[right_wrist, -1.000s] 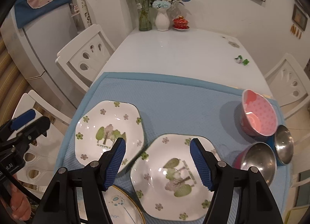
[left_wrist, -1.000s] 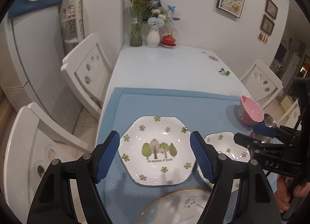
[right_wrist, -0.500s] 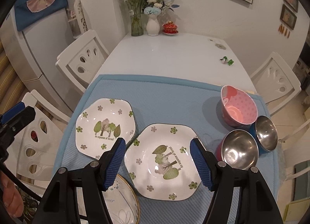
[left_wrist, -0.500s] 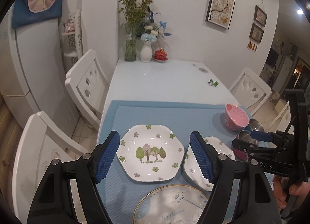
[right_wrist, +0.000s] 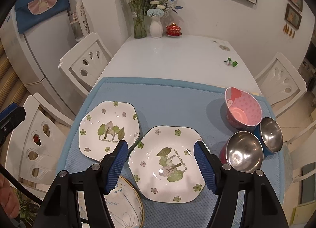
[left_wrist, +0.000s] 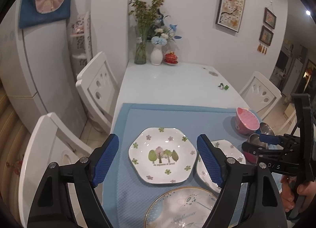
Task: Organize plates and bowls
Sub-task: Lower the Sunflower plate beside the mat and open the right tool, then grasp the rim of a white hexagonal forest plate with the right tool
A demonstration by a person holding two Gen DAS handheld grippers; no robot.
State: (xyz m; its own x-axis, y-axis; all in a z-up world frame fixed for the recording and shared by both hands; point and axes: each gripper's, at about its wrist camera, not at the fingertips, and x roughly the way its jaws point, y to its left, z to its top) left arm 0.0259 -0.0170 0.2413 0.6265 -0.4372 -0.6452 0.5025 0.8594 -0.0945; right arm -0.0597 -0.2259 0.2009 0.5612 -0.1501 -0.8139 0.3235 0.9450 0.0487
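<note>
Plates and bowls sit spread over the near half of the blue mat [right_wrist: 173, 97] on the white table [right_wrist: 177, 58]. From my right wrist camera I see two six-sided plates side by side: the left forest plate [right_wrist: 108, 128] and the right forest plate [right_wrist: 167, 163], their rims almost touching. Nearest to me, at the left, is a gold-rimmed plate [right_wrist: 126, 206], partly hidden behind my right gripper [right_wrist: 161, 165]. That gripper hangs above the right forest plate with its jaws spread wide and nothing between them.

On the right side of the mat stand three bowls close together: a pink bowl [right_wrist: 244, 107] farthest, a steel bowl with a blue outside [right_wrist: 270, 134] at the right edge, and a steel bowl with a red outside [right_wrist: 244, 151] nearest.

My left wrist camera shows the left gripper [left_wrist: 158, 161] also wide apart and empty, hovering over the left forest plate [left_wrist: 163, 155]. In this view the other forest plate is mostly covered by the right finger, and the steel bowls are largely blocked by the right gripper's body, though the pink bowl [left_wrist: 246, 120] is clear. This view shows more of the gold-rimmed plate [left_wrist: 181, 208].

At the far end of the table stand a glass vase [right_wrist: 139, 24], a white vase [right_wrist: 156, 27] and a red lidded cup [right_wrist: 173, 29].
</note>
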